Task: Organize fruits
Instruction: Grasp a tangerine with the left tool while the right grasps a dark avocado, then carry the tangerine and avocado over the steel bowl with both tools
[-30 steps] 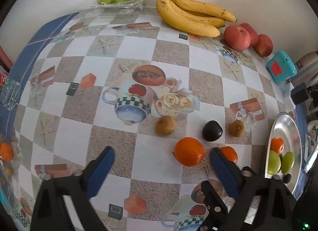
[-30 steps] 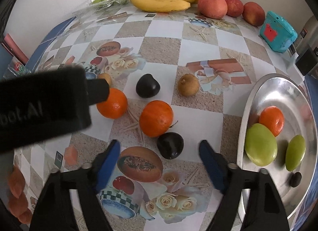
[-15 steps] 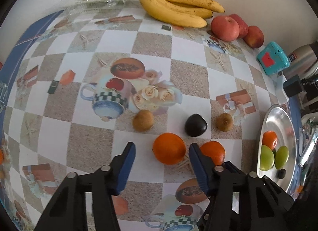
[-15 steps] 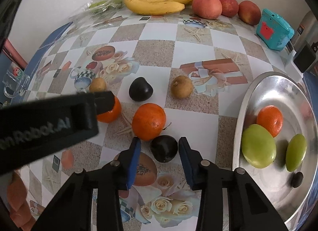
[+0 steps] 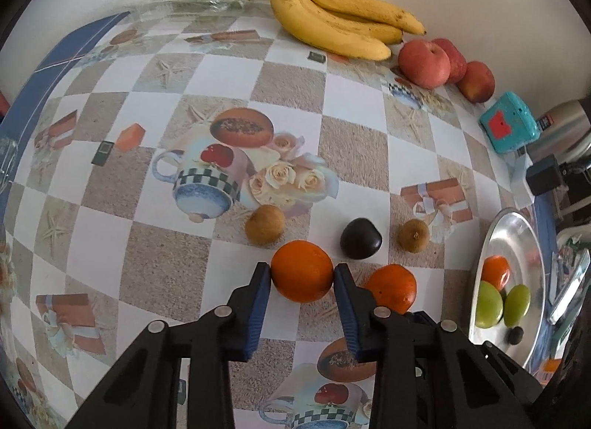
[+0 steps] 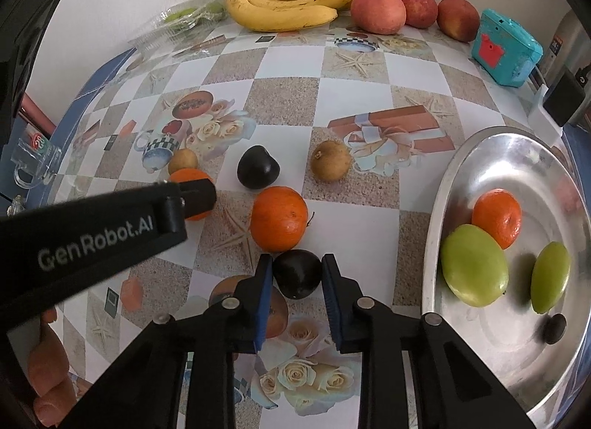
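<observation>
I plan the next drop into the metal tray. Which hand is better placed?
Right, probably: its gripper has just closed on the dark plum, right beside the metal tray. The left gripper, holding an orange, is farther.

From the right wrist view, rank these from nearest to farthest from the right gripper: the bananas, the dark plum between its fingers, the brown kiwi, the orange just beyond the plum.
1. Dark plum, between the right gripper's fingers.
2. Orange, just beyond, slightly left.
3. Brown kiwi, farther back, right of centre.
4. Bananas, at the far wall.
</observation>
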The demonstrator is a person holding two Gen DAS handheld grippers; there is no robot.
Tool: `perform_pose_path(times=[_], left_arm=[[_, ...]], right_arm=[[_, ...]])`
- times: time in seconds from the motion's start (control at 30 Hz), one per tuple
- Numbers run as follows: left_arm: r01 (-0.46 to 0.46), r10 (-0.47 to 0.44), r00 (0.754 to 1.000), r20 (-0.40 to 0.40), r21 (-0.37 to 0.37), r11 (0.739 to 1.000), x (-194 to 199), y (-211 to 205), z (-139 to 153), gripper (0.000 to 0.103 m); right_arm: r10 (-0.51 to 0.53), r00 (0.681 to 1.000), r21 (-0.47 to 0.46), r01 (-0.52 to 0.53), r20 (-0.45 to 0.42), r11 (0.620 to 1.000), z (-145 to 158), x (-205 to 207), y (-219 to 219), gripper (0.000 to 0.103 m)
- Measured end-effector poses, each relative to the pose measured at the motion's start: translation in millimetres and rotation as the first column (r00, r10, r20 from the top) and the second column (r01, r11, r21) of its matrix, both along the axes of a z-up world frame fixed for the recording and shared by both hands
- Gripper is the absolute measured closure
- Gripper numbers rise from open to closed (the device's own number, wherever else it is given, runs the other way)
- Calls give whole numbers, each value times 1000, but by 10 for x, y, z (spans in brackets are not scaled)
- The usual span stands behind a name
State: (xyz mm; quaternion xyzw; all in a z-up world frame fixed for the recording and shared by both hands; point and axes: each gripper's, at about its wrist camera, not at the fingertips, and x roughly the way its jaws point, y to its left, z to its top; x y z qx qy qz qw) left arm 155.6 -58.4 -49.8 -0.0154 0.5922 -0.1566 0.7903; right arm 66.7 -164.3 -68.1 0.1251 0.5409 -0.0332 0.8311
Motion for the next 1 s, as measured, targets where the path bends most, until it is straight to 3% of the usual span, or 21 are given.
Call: perform_pose_path(times=[0.5,0.77,1.0], left_arm=[[-2,8,994,108,-63,998,-111,-135,518,65],[0,9,993,121,-71,997,-190,-252,589,65],[56,-48,991,126,-63,996,-318,-495,603,65]], right_arm=[[-92,990,55,86,110,995,527,-77,-271,76],[-127,985,70,120,117,990,556,-121,-403,76],[-209,972,76,202,107,976,544,-258,-744,76]])
